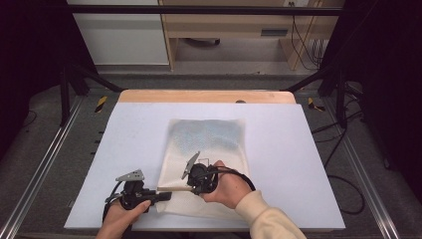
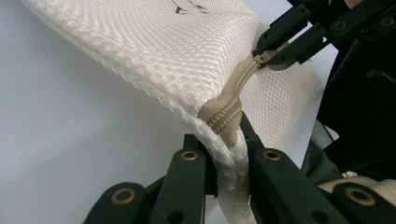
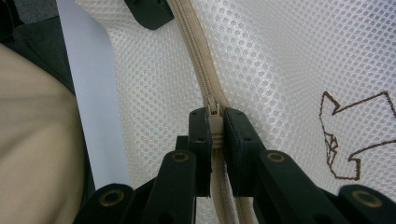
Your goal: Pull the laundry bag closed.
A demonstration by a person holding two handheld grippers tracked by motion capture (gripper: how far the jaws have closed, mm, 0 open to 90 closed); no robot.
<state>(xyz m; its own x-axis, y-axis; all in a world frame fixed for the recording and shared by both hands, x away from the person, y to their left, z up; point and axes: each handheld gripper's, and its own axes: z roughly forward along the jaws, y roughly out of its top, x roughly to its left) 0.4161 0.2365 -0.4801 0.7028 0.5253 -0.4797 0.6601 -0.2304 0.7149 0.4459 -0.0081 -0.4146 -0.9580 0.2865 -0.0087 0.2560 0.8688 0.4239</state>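
Note:
A white mesh bag (image 1: 209, 144) lies flat on the pale table (image 1: 124, 129), its near edge lifted. A beige zipper (image 2: 233, 93) runs along that edge. My left gripper (image 2: 226, 140) is shut on the bag's corner at the zipper's end; in the high view it sits at the bag's near left corner (image 1: 161, 195). My right gripper (image 3: 214, 126) is shut on the zipper pull (image 3: 214, 109), a short way along the zipper (image 3: 191, 42) from the left one. From the left gripper view the right gripper (image 2: 268, 58) pinches the pull just beyond my jaws.
A brown stitched figure (image 3: 345, 135) marks the mesh beside the zipper. A beige sleeve (image 1: 268, 219) comes in at the bottom right. A wooden strip (image 1: 206, 96) edges the table's far side, with a metal frame (image 1: 45, 164) alongside.

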